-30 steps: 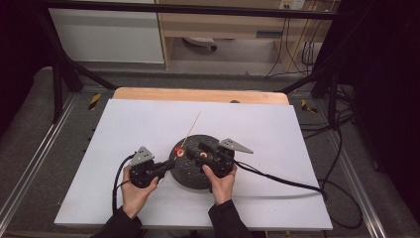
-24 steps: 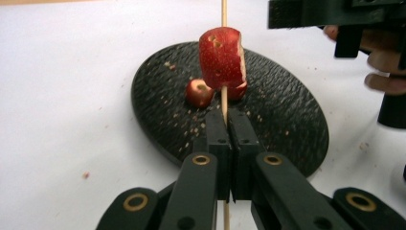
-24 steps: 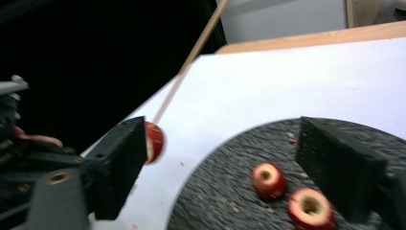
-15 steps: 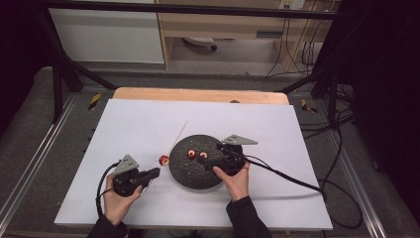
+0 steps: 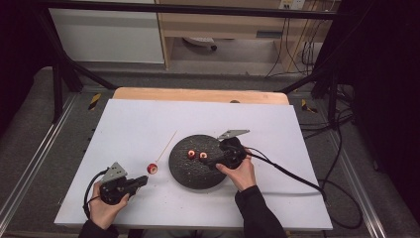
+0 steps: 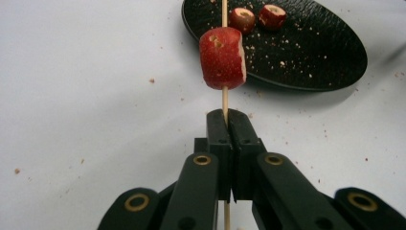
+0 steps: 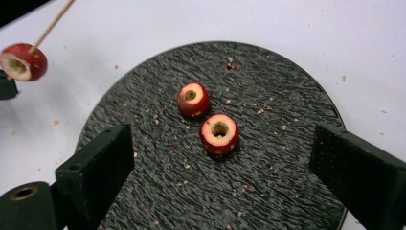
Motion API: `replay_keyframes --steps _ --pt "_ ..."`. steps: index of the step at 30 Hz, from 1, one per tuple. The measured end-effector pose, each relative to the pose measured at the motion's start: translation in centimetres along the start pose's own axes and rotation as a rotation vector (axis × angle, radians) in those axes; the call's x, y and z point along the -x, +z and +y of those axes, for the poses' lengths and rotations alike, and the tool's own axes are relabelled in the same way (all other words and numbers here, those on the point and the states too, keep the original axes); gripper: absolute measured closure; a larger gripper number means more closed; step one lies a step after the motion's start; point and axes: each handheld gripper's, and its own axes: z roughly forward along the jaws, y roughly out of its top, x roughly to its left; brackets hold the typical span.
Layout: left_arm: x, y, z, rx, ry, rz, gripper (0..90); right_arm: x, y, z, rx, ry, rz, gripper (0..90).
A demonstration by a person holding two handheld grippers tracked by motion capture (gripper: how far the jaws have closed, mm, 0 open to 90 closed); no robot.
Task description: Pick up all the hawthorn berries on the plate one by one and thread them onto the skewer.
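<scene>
Near the front-left corner of the tabletop, the left gripper has its jaws pinched together on the skewer, just below the one red fruit threaded on it. In the high view that fruit hangs just off the plate's left rim, the stick running away toward the far edge.

Further in, near the middle of the tabletop, sits the black plate with two more cored fruits side by side. The right gripper hovers over the plate's right half, jaws spread wide and just been opening, nothing between them. Through its own view the nearer fruit lies right in the gap, the other fruit touching or nearly touching it behind.

The risks, as I judge them: those two sit so close that a closing jaw could knock the second one rolling across the plate. Squeeze too hard and the soft cored flesh may split. Crumbs already litter the plate. And the skewer is thin, held at one point only, so it could twist in the grip when a fruit is pushed on.
</scene>
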Motion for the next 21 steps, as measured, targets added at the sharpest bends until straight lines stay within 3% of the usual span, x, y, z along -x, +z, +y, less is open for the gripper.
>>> replay_keyframes --steps 9,15,21 --pt "-0.3 -0.4 -0.7 -0.006 -0.005 -0.008 88.3 -0.1 1.4 2.4 -0.17 -0.075 -0.012 16.2" --pt "-0.2 -0.3 -0.7 -0.012 0.004 -0.009 88.3 -0.2 3.1 3.7 -0.274 -0.156 -0.015 22.7" --pt "-0.2 -0.2 -0.7 -0.015 0.003 -0.009 88.3 0.0 4.6 4.3 -0.346 -0.155 -0.001 29.8"
